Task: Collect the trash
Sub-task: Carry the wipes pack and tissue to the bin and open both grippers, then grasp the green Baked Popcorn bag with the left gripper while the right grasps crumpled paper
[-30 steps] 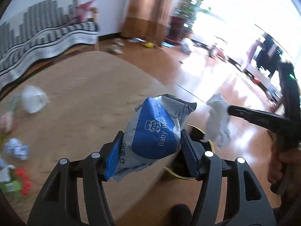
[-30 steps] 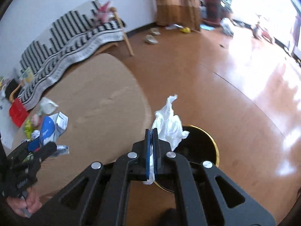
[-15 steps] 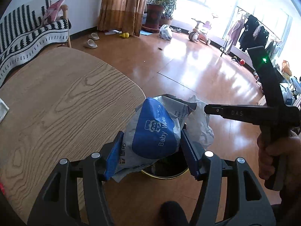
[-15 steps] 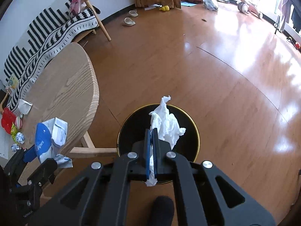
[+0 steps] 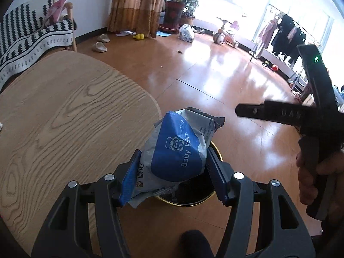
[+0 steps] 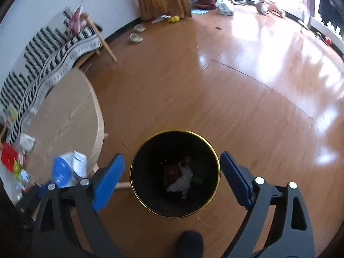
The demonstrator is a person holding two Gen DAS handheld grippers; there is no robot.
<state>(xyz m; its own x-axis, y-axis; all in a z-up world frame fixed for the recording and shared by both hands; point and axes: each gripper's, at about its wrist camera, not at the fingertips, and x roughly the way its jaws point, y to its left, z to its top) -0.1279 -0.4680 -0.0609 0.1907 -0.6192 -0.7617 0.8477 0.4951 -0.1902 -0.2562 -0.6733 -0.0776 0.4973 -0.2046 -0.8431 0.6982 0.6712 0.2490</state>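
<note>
My left gripper (image 5: 172, 178) is shut on a blue and grey baby wipes pack (image 5: 178, 150), held at the table's edge just above the black bin with a gold rim (image 5: 193, 201). My right gripper (image 6: 172, 176) is open and empty, directly over the bin (image 6: 137, 185). A white crumpled tissue (image 6: 182, 178) lies inside the bin among other trash. The wipes pack (image 6: 68, 167) also shows at the left of the right wrist view. The right gripper's body (image 5: 301, 116) shows at the right of the left wrist view.
A round wooden table (image 5: 64, 118) stands left of the bin. Several bits of trash (image 6: 15, 163) lie on its far side. A striped sofa (image 6: 49, 49), slippers (image 5: 100, 47), a plant pot (image 5: 174, 17) and a tricycle (image 5: 225, 32) stand further off on the wood floor.
My right gripper opened and dropped the white tissue into the bin. My left gripper carried the wipes pack from over the table toward the bin.
</note>
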